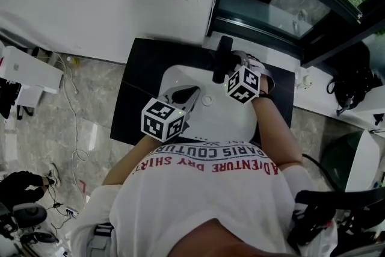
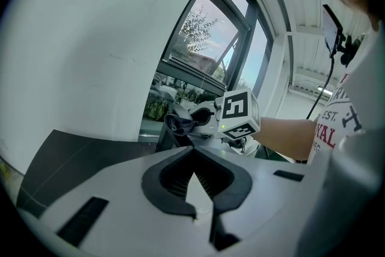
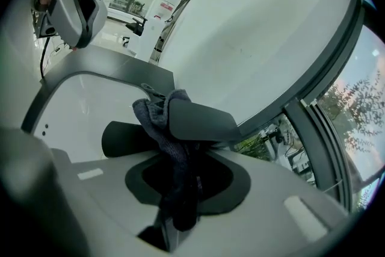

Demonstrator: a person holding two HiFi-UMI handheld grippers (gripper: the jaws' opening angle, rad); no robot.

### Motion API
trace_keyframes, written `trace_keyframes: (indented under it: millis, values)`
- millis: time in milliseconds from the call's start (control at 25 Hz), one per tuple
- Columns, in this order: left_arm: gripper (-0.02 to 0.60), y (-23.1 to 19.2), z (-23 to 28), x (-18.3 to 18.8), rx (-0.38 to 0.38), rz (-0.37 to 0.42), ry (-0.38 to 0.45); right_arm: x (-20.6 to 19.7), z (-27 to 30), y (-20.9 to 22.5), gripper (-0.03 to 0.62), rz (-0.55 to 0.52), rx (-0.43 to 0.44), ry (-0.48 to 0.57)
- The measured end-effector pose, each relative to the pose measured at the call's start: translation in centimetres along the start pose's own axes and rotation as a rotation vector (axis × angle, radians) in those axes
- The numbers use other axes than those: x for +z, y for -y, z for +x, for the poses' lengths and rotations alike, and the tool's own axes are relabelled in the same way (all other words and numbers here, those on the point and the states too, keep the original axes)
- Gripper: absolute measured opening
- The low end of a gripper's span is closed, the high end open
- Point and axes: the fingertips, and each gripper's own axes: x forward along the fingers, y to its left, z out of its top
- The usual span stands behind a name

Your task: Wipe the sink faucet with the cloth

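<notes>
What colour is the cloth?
The cloth is dark grey. It shows best in the right gripper view, pressed against the faucet.

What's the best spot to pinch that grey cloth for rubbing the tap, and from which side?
Probably the cloth by its bunched lower end, as the right gripper has it, jaws shut on it. Approach from the basin side: the free top end then drapes over the faucet, whose flat upper part juts that way.

Cloth (image 3: 171, 144) against faucet (image 3: 204, 120) — faucet behind sink (image 1: 224, 116)
</notes>
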Motion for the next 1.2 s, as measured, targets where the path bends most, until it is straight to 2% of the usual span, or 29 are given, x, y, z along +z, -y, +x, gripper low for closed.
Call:
trace_keyframes:
  millis: [680,920,1200]
  values:
    - [0.002,1.3,1.4,-0.4,-0.039,0.015,-0.022,-0.5,-3.3,-5.5,0.078,-0.099,0.037,0.025]
    - [0.002,1.3,1.5,-0.4,-0.043,0.016,-0.026,-0.6,-3.8,-6.4,0.078,-0.084,0.07,0.042]
    - [0.0,1.1,1.1,-0.4,-0.036,0.016,-0.024,-0.6,-3.1,-5.3,0.078,-0.045,0.09,0.028]
